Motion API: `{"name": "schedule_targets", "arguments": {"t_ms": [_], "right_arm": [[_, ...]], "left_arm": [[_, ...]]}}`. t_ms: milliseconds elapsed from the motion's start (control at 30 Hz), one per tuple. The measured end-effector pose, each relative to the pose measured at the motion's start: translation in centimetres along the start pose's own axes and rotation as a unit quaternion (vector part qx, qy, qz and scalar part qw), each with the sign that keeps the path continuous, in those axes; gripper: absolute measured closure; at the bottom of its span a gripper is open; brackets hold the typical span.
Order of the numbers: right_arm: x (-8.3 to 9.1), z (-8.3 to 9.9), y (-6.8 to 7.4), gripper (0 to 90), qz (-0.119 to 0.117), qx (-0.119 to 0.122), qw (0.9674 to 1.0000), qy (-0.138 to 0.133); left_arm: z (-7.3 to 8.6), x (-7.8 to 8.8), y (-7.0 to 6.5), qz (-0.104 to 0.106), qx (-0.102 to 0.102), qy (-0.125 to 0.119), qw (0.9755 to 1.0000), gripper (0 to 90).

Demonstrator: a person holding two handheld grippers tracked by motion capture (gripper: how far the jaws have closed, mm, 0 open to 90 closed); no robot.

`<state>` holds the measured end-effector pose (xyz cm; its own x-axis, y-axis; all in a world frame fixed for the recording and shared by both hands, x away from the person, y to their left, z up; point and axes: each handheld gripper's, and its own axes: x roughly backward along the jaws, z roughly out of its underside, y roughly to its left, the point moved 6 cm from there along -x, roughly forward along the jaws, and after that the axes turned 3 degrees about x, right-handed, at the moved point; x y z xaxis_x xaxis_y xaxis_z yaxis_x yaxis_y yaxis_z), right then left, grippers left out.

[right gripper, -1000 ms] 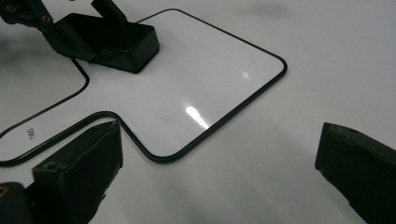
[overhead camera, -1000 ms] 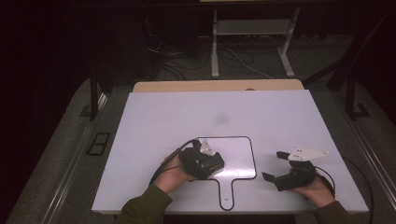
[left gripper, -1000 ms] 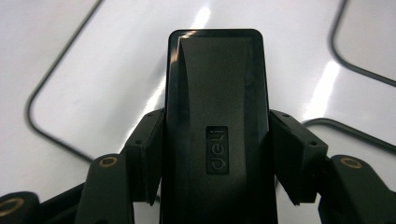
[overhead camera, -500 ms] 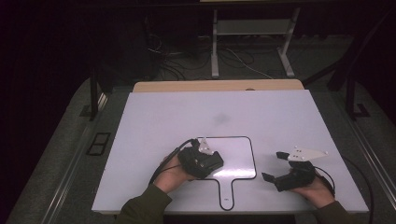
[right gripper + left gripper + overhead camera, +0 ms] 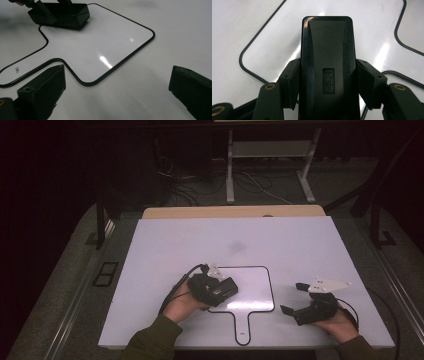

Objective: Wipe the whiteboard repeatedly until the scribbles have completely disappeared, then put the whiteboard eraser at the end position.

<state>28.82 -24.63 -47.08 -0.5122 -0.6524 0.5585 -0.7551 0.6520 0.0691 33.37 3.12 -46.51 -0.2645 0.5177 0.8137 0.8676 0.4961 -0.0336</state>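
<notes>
I am holding the left gripper (image 5: pixel 227 287) low over the white table (image 5: pixel 300 245), toward its near edge and a little left of centre. Its jaws are clamping the two long sides of a flat black plastic block with rounded corners, likely a whiteboard eraser (image 5: pixel 328 62), with an embossed "deli" label on its top face. In the left gripper view both pads are pressing against the block's sides, and the block is reaching out past the fingertips.

The block is sitting over a white paddle-shaped board with a thin black border (image 5: pixel 252 287), which is lying flat on the table with its short handle pointing at the near edge. In the right gripper view the block (image 5: pixel 63 13) is resting at the board's (image 5: pixel 100 42) corner, close over or on the surface; I cannot tell whether it is touching.

I am keeping the right gripper (image 5: pixel 295 299) near the table's near right corner, well apart from the board's right edge and aimed left toward it. Its jaws are standing wide open with nothing between them, just bare tabletop. The grey three-cornered plate is sitting on top of it.
</notes>
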Motion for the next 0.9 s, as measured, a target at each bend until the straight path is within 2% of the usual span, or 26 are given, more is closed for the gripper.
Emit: {"name": "schedule_targets", "arguments": {"t_ms": [200,433,733,900], "right_arm": [[0.0,0.0,0.0,0.0,-0.001,-0.001,1.0000,-0.002],[-0.1,0.0,0.0,0.0,-0.003,-0.002,1.0000,0.001],[-0.1,0.0,-0.1,0.0,-0.002,-0.003,1.0000,0.001],[-0.1,0.0,-0.1,0.0,-0.002,-0.003,1.0000,0.001]], "left_arm": [[-0.5,0.2,0.3,0.005,0.001,-0.009,0.9999,39.8],[-1.8,0.3,1.2,0.013,0.006,-0.033,0.9994,39.7],[-3.8,0.2,3.1,0.011,0.012,-0.057,0.9982,39.8],[-4.9,0.0,4.3,0.013,0.015,-0.062,0.9979,40.0]]}}
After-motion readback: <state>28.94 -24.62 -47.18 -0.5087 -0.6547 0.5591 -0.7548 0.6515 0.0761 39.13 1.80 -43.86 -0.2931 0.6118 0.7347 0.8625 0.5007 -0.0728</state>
